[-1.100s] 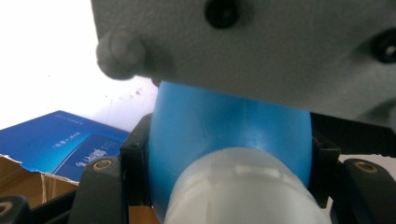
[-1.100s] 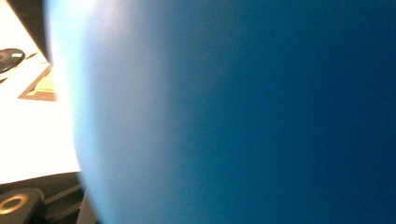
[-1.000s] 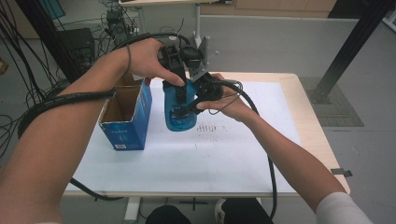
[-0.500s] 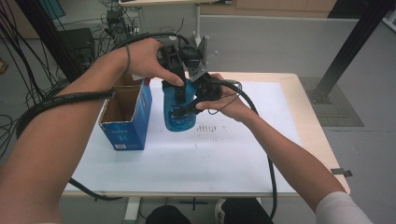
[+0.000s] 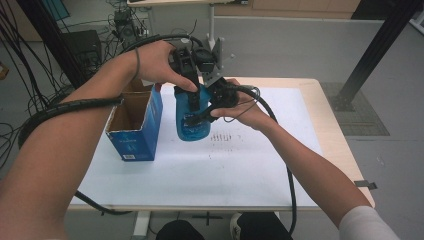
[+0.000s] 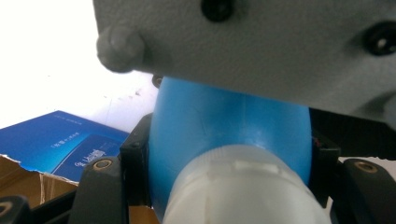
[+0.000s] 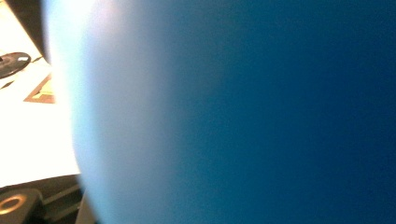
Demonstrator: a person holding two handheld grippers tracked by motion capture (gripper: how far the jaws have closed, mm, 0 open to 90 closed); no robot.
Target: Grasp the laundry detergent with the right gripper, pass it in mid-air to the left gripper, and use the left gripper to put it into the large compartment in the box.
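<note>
1. The white-topped table (image 5: 260, 180) carries everything. Beyond the two grippers lies bare white sheet with faint dark marks, so there is room on the surface if the bottle is to be set down.

2. An open blue cardboard box (image 5: 134, 125) stands upright on the table, just beside the left gripper's jaws and on their outer side. Its top flaps are open and the brown inside looks empty. In the left gripper view its blue face (image 6: 60, 144) sits low and off to the side of the jaws.

3. The blue plastic bottle (image 5: 191, 117) is upright between the two grippers, clear of the box and not inside it. Whether its base rests on the table or hangs just above it, I cannot tell.

4. The left gripper (image 5: 192, 95) comes down from above; its black jaws are clamped on either side of the bottle (image 6: 224, 135) just under its whitish cap (image 6: 243, 186), which points toward the camera.

5. The right gripper (image 5: 207, 107) meets the bottle from the side, and its jaws appear closed against the blue wall (image 7: 243, 116), which lies hard up against its camera.

6. My judgement: the bottle is secured by both grippers, which is the finished part. If the work is boxing it, lifting it across and lowering it into the box is left; if unboxing, only setting down and release remain.
</note>
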